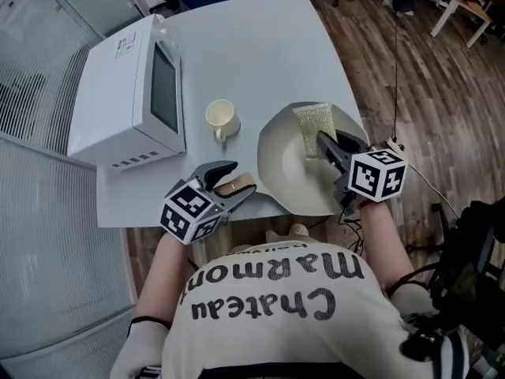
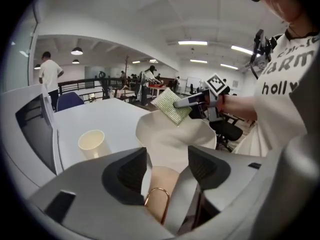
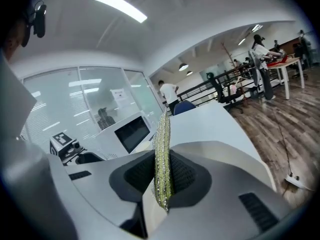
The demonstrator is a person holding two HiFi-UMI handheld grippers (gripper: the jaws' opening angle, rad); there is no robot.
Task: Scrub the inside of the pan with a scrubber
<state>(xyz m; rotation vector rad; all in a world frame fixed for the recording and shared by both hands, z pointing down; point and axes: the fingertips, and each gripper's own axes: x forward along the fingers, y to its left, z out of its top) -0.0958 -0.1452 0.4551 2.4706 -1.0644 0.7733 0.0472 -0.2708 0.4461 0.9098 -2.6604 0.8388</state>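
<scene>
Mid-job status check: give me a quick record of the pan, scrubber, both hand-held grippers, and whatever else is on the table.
pan: cream, at the near edge of the table
scrubber: yellow-green pad, over the pan's inside
right hand-held gripper: shut on the scrubber
left hand-held gripper: open, pan handle between its jaws
also on table: cup, microwave

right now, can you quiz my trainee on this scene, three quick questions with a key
1. True or false: the right gripper is shut on the scrubber.
2. What lies between the open jaws of the left gripper? A the pan handle, B a spoon, C a cloth.
3. Which thing stands between the microwave and the pan?
Key: 1 true; 2 A; 3 the cup.
</scene>
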